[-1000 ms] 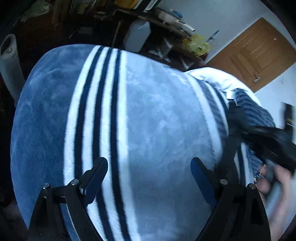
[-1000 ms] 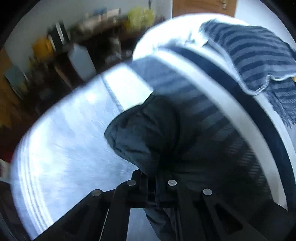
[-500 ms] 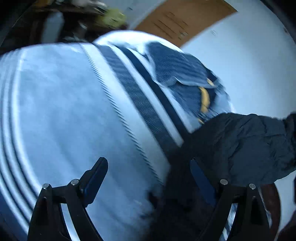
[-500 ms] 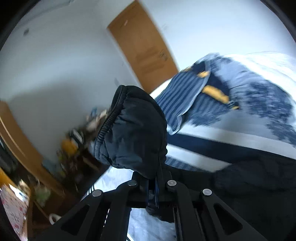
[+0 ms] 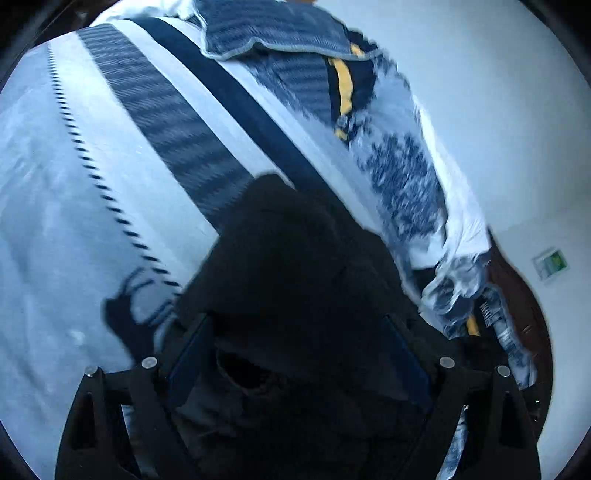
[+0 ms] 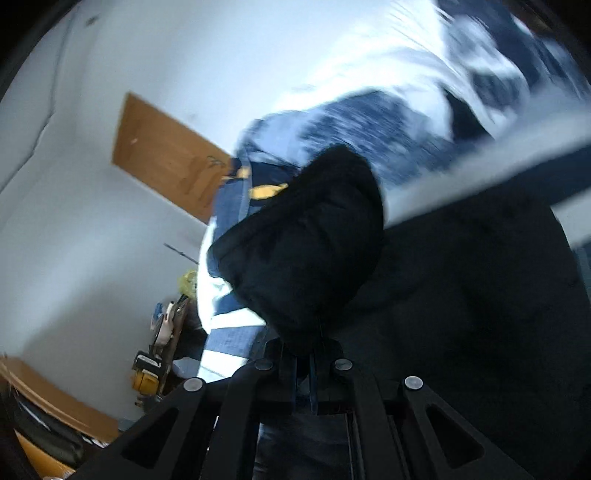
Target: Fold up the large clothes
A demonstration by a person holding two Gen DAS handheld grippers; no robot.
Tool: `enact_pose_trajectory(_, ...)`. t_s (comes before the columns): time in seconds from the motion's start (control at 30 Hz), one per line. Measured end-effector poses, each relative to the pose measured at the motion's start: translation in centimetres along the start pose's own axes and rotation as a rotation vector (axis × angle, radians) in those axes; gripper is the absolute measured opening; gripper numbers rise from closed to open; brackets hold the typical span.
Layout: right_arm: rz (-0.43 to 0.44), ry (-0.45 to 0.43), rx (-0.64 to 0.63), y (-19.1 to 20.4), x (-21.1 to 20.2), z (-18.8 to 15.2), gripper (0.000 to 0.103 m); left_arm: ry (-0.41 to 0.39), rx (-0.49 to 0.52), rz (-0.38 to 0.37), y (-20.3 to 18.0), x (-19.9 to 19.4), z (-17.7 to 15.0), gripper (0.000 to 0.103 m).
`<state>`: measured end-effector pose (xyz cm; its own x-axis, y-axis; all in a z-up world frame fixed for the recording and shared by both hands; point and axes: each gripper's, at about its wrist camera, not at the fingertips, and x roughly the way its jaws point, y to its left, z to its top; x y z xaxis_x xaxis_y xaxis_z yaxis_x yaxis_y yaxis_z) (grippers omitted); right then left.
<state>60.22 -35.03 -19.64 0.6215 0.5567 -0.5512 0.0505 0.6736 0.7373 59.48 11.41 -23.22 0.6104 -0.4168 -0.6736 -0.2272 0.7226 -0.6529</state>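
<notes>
From the left wrist, the left gripper [image 5: 295, 354] stands wide open, and the bulk of a dark padded jacket [image 5: 295, 280] sits between its fingers; whether the pads press on the cloth cannot be told, since everything there is black on black. The jacket lies on a bed under a pale blue blanket [image 5: 74, 192] with dark stripes, and a heap of striped blue clothes [image 5: 288, 33] rests near the far edge. From the right wrist, the right gripper [image 6: 304, 373] is pinched shut on a cuffed end of the jacket [image 6: 303, 243], probably a sleeve, which stands up from the jaws; the rest of the garment spreads dark to the right. A wooden door [image 6: 162, 155] shows behind. The picture is smeared, so the sleeve could slip from so thin a pinch, or land crooked, and the open left gripper may let the body bunch.
</notes>
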Motion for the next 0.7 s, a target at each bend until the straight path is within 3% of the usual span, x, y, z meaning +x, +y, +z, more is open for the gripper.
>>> enact_pose_trajectory(0.03, -0.010, 0.007, 0.030, -2.1, 0.3, 0.0, 0.005, -0.008, 0.022, 0.050, -0.3, 0.7, -0.1, 0.089)
enact_pose_trajectory(0.07, -0.010, 0.015, 0.057, -3.5, 1.1, 0.2, 0.005, -0.010, 0.052, 0.120, -0.5, 1.6, -0.3, 0.076)
enact_pose_trajectory(0.13, -0.004, 0.018, 0.116, -6.8, 1.6, 0.1, 0.005, 0.014, 0.101, 0.206, -0.6, 2.9, -0.7, 0.067)
enact_pose_trajectory(0.3, -0.038, 0.071, 0.212, -11.1, 1.6, -1.4, 0.015, 0.018, 0.144, 0.301, -0.7, 2.4, -1.7, 0.069)
enact_pose_trajectory(0.33, -0.021, 0.060, 0.231, -11.4, 1.0, -1.7, 0.023, 0.013, 0.167, 0.318, -1.0, 2.0, -1.8, 0.069)
enact_pose_trajectory(0.4, -0.021, 0.002, 0.233, -11.3, -0.9, -2.1, 0.055, 0.011, 0.196, 0.331, -1.6, 1.4, -2.0, 0.069)
enact_pose_trajectory(0.43, -0.018, -0.026, 0.235, -11.2, -1.6, -2.2, 0.078, 0.012, 0.204, 0.336, -1.7, 1.3, -2.1, 0.070)
enact_pose_trajectory(0.47, -0.009, -0.052, 0.236, -11.2, -2.2, -2.1, 0.080, 0.014, 0.208, 0.344, -1.8, 1.5, -2.0, 0.070)
enact_pose_trajectory(0.53, 0.001, -0.062, 0.215, -10.5, -2.5, -1.8, 0.080, 0.019, 0.203, 0.351, -1.5, 1.9, -1.8, 0.070)
enact_pose_trajectory(0.6, -0.073, -0.034, 0.164, -9.8, -1.3, -1.3, 0.074, 0.019, 0.188, 0.352, -1.2, 2.2, -1.7, 0.070)
enact_pose_trajectory(0.63, -0.132, -0.007, 0.140, -9.7, -0.3, -1.0, 0.049, 0.014, 0.187, 0.355, -1.1, 2.1, -1.8, 0.069)
enact_pose_trajectory(0.67, -0.173, 0.021, 0.135, -9.8, 0.4, -0.6, 0.011, 0.007, 0.191, 0.359, -1.2, 2.2, -1.7, 0.069)
enact_pose_trajectory(0.7, -0.194, 0.014, 0.157, -10.0, 0.3, -0.3, 0.008, -0.004, 0.202, 0.370, -1.4, 2.2, -1.6, 0.069)
